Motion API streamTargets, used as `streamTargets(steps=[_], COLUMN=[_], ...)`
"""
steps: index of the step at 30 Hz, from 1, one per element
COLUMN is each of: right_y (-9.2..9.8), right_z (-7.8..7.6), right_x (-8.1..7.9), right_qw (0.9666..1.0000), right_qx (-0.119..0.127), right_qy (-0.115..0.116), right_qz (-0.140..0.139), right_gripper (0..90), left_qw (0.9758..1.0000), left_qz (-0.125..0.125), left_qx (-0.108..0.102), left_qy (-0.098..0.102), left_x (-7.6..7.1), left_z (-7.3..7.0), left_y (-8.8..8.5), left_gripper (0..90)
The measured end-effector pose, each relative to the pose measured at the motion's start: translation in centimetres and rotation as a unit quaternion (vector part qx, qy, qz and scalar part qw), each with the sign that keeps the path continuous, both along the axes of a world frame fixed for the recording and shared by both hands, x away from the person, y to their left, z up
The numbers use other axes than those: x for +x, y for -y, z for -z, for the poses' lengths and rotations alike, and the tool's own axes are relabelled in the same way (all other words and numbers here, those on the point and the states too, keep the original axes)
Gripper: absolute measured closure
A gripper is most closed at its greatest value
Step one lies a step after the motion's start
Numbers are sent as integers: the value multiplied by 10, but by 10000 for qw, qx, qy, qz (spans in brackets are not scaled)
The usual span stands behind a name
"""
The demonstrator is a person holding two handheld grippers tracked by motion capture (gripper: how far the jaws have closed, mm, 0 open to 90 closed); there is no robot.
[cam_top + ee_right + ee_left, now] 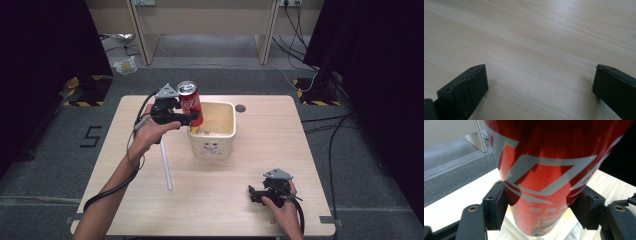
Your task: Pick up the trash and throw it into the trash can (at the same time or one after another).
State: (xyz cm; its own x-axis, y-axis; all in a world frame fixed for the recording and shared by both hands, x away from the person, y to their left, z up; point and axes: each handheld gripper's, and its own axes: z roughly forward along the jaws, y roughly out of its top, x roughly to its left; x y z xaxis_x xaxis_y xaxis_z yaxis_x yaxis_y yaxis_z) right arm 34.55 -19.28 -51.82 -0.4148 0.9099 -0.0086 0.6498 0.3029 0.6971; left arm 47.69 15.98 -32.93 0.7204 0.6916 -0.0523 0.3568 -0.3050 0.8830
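The left gripper (187, 116) is clamping a red can (191, 102) over the near-left rim of the white bin (212, 148); tilted, it risks clipping the rim. The right gripper (260, 192) is resting wide open, nearer the person.

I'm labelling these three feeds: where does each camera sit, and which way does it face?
High view: above the person's side, facing forward and down on the table; both forearms show.
Left gripper view: on the left hand-held gripper, facing along its jaws clamped on the red can.
Right gripper view: on the right hand-held gripper, facing bare tabletop between open jaws.
Shared: the can in the high and left gripper views.
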Motion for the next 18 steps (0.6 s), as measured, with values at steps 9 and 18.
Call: streamTargets(steps=[9,18], right_y=[0,0], right_z=[0,0], right_x=[0,0], right_qw=[10000,10000], right_qx=[-6,-4], right_qy=[14,23], right_qz=[-1,0], right_gripper=[3,3], left_qw=[10000,9998], left_qz=[70,-7], left_qx=[57,183], left_qy=[-38,-90], left_x=[6,14], left_z=[7,21], left_y=[17,25], left_gripper=[342,340])
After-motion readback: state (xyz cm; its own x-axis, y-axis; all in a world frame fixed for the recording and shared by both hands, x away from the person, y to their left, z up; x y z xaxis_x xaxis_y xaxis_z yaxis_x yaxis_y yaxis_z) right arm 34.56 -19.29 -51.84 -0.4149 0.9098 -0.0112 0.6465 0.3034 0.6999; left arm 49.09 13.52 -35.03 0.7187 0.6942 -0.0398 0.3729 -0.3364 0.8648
